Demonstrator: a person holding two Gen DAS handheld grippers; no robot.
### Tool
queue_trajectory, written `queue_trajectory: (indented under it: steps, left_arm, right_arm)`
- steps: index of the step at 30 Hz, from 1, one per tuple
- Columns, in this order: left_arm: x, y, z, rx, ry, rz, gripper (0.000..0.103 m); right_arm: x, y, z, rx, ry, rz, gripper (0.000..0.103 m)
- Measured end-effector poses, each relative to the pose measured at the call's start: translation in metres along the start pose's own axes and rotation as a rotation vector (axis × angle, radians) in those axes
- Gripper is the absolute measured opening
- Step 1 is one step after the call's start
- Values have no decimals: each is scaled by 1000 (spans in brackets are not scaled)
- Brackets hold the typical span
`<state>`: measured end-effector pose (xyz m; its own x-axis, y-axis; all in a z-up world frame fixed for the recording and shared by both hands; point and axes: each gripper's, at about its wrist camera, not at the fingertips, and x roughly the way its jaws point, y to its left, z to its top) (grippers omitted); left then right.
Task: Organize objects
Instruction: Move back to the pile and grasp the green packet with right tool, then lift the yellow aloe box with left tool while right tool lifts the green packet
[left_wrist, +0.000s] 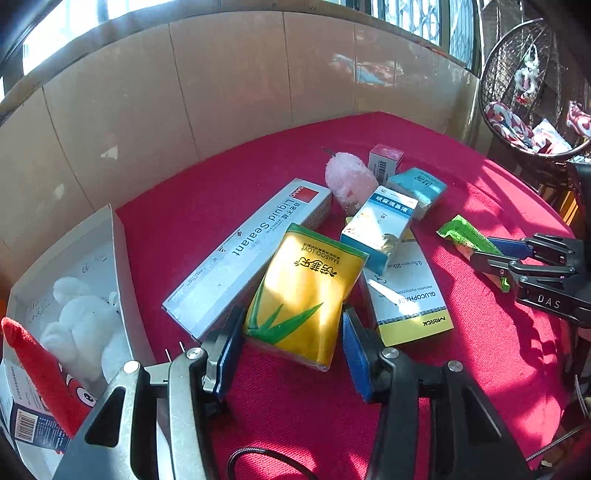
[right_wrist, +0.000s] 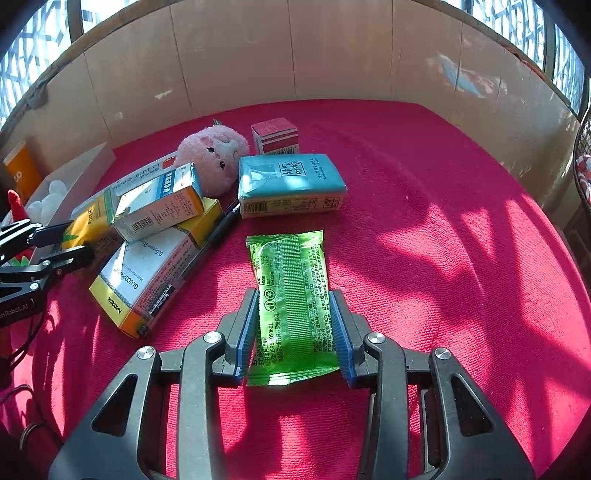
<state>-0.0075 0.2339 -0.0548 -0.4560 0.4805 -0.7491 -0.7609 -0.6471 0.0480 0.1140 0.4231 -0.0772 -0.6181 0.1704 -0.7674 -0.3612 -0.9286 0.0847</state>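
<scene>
Red cloth counter (right_wrist: 424, 192) carries everything, tan tiled wall behind. White open box (left_wrist: 118, 258) sits at the left edge with a white plush (left_wrist: 81, 325) and a red plush (left_wrist: 40, 369) inside. Long grey sealant box (left_wrist: 251, 251) lies diagonally just beside it. Left gripper (left_wrist: 291, 347) has jaws spread around the near end of the yellow tissue pack (left_wrist: 306, 291); pads sit at its sides, can't tell whether they touch. Pack leans on the sealant box. White-and-yellow medicine box (right_wrist: 147, 280) lies flat to the right of the pack, with a smaller blue-and-white medicine box (right_wrist: 159, 203) resting on top. Teal tissue pack (right_wrist: 291, 184) sits behind, apart from the pile; pink plush (right_wrist: 214, 158) just left of it, small red-and-white box (right_wrist: 275, 136) behind. Black pen (right_wrist: 218, 232) lies along the medicine box edge. Right gripper (right_wrist: 295, 332) has jaws around the green snack packet (right_wrist: 291, 306), pads against both long edges, packet lying flat on the cloth, clear of the pile.
</scene>
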Motion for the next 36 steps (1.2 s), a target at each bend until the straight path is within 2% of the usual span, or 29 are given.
queue_trajectory:
  steps: [6,14,36]
  left_arm:
    - [-33,-10,6,-5,-98,-27,51]
    - [-53,-11,8,-19,-149,-13,51]
    - [-100,62,-9,-221,-267,68,51]
  right_arm:
    - [-31,-3,-3,39,-69,19,37]
    - [-67,21,15,5,-161,82,37]
    - [-86,108,51,-141,-218,186,37]
